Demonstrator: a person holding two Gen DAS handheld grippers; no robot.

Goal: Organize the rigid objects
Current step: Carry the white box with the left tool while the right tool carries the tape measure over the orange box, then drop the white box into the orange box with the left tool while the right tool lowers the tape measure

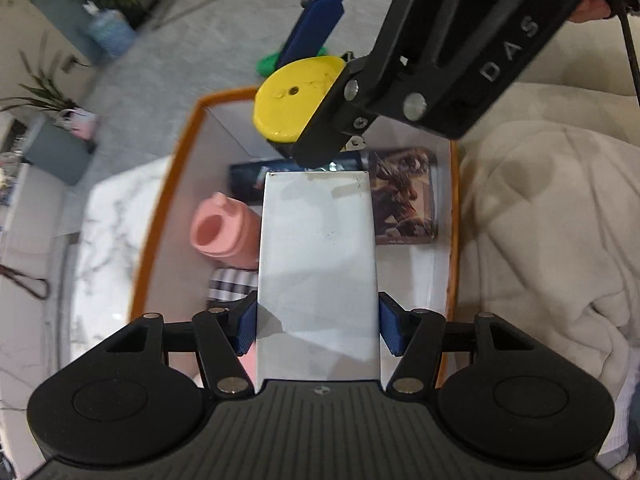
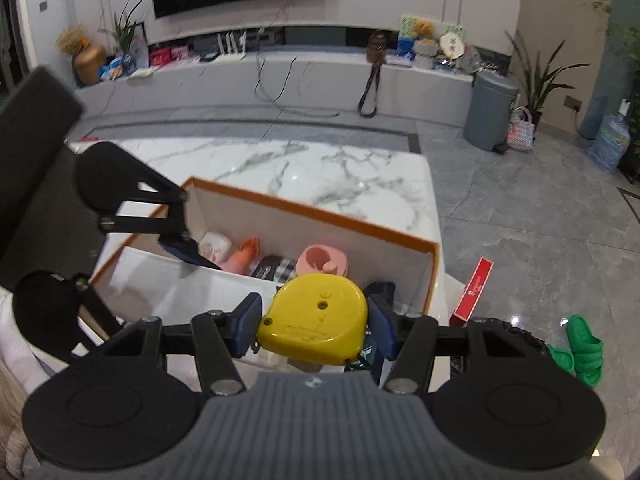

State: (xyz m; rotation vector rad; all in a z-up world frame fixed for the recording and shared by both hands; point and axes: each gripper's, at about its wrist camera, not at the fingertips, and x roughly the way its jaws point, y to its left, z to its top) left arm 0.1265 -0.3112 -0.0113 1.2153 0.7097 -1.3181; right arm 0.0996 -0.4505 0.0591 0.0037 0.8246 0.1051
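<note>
The left gripper, nearest the lens in the left wrist view, is clamping a flat white box between its blue pads, holding it over an orange-rimmed storage box that is sitting on a marble-topped table. Inside the storage box, running left to right, a pink cup is lying on its side above a piece of checked fabric, a dark box is resting near the far wall, and a picture-printed card box is lying by the right wall. A cream blanket is spreading out to the right of the storage box.

Above the far end of the white box, the right gripper is reaching in from the upper right, gripping a yellow tape measure over the storage box.

In the right wrist view, the left gripper is appearing at the left, over the storage box. At centre the right gripper is pressing both pads against the yellow tape measure, holding it just above the near wall of the storage box, with the pink cup lying beyond it. To the right, a red carton is leaning at the table's edge and green slippers are lying on the grey floor.
</note>
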